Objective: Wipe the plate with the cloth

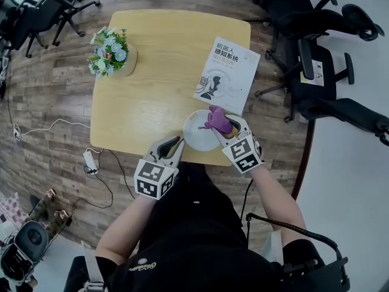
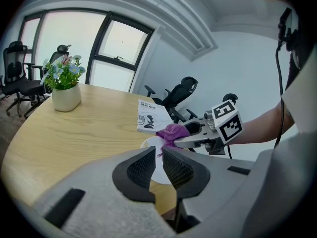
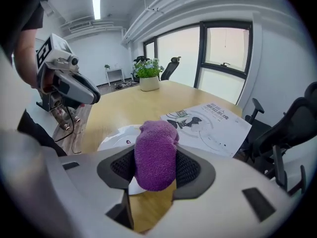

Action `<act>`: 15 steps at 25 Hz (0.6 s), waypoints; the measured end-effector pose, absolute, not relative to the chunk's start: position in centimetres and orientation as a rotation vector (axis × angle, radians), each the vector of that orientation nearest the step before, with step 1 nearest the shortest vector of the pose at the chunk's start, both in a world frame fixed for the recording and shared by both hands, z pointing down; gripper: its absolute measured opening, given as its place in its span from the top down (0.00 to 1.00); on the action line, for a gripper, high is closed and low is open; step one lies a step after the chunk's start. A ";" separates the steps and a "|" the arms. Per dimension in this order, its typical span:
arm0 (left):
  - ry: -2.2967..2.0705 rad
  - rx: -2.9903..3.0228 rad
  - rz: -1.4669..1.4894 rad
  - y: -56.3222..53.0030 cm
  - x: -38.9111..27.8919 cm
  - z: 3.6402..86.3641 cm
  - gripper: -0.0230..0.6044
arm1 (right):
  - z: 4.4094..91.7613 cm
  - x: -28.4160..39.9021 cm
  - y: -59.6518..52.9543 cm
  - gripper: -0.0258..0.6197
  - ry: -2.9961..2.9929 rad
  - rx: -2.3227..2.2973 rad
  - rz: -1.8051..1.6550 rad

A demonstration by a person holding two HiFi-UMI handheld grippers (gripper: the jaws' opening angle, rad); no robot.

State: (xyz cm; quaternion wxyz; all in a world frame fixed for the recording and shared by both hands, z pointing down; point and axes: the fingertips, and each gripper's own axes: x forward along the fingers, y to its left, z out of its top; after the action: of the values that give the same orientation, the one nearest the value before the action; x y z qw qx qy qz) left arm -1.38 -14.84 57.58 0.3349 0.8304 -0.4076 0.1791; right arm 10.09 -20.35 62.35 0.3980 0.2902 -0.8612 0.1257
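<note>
Right gripper view has the right gripper [image 3: 155, 158] with its jaws clenched on the purple cloth [image 3: 156, 150]. The cloth is bunched into a rounded wad that fills the gap between the pads and bulges out past their tips. Just beyond and a little left of those jaws lies the white plate [image 3: 116, 135], flat on the wooden counter [image 3: 129, 103]. Whether the cloth touches the plate cannot be told from here. Beyond the jaws to the right lies a book [image 3: 213, 125], cover up, and far ahead of them stands a flower pot [image 3: 148, 82].

Left gripper view shows the left gripper [image 2: 159, 163] with its jaws released only a narrow gap, and nothing between them. The plate [image 2: 148, 144] shows through that gap and just past the tips, and beyond it the cloth [image 2: 172, 131] sits over the plate's far side in the other gripper.

Head view sets the left gripper [image 1: 175, 145] just beside the near left rim of the plate [image 1: 194, 135], jaws aimed at it. The right gripper [image 1: 226, 126] comes in from the near right, and its cloth [image 1: 217, 120] hangs over the far right rim. The book [image 1: 227, 75] lies just beyond those jaws. The flower pot [image 1: 112, 53] stands well apart, far ahead of the left jaws.
</note>
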 end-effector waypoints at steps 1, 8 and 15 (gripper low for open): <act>-1.063 2.166 0.469 -14.8 -1.4 57.7 0.89 | 62.4 10.0 -19.9 0.67 -2.184 0.726 0.320; -1.049 2.172 0.464 -14.8 -0.9 57.8 0.89 | 62.6 8.7 -14.6 0.67 -2.208 0.624 0.369; -1.034 2.177 0.465 -14.9 -0.4 57.7 0.89 | 63.2 7.4 -10.3 0.67 -2.216 0.511 0.402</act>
State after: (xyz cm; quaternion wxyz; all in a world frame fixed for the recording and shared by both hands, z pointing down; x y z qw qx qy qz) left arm -0.42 -14.89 57.67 0.3366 0.8351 -0.3968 0.1785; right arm 7.42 -10.28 63.18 0.4043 0.2023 -0.8776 0.1594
